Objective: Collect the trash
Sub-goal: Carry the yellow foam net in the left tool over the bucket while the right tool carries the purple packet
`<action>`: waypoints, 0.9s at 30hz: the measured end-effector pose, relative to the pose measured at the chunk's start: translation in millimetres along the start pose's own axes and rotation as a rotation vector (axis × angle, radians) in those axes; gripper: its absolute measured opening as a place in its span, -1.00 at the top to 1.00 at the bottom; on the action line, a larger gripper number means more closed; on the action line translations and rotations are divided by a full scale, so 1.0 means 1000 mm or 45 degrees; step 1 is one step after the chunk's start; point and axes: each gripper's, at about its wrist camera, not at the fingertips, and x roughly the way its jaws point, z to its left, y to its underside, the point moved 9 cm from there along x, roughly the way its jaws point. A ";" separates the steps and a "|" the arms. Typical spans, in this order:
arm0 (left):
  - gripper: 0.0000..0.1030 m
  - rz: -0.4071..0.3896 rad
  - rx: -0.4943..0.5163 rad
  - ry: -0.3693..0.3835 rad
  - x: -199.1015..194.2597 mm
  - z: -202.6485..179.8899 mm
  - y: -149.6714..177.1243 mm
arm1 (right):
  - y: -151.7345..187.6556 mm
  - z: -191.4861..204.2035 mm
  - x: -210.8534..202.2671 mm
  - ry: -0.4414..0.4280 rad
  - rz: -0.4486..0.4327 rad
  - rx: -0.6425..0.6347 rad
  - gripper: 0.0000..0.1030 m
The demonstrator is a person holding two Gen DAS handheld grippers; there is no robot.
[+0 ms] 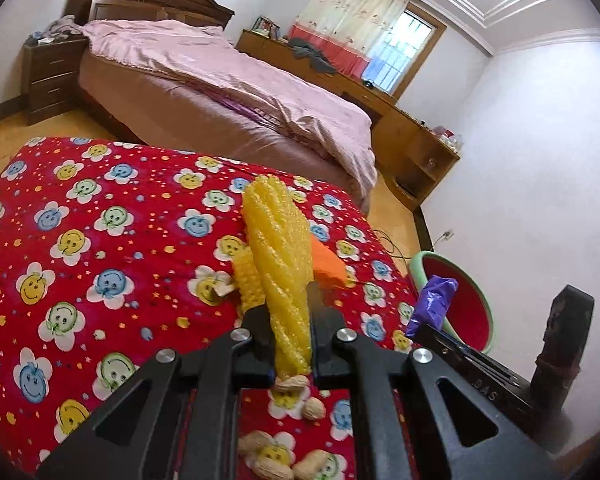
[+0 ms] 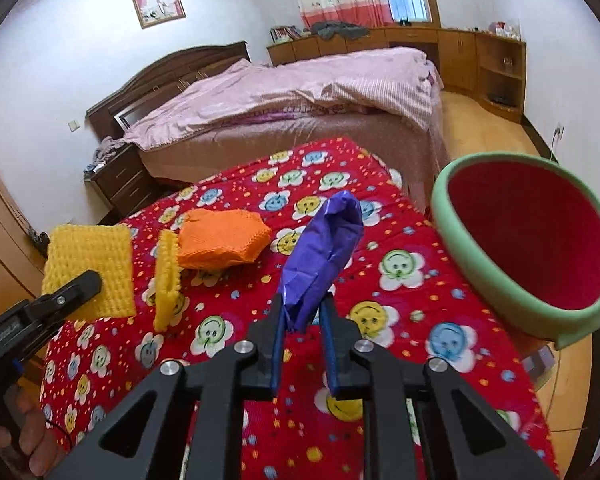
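Black left tool (image 1: 290, 320) | print "DAS" | rest unreadable

Peanut shells (image 1: 284, 466) partly hidden behind gripper frame.

text: "DAS" | on: black body of right tool (image 1: 496, 390), seen from left wrist view | left tool (image 2: 76, 286) body: white lettering, too blurred to read
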 end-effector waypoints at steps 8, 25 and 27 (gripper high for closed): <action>0.80 0.008 0.046 0.016 -0.010 -0.031 0.006 | 0.005 -0.012 -0.037 -0.022 -0.049 -0.007 0.64; 0.80 0.079 0.152 0.047 -0.002 -0.100 0.025 | 0.006 -0.077 -0.085 0.013 -0.132 0.040 0.64; 0.80 0.093 0.154 0.060 0.002 -0.108 0.027 | 0.006 -0.084 -0.088 0.017 -0.137 0.045 0.64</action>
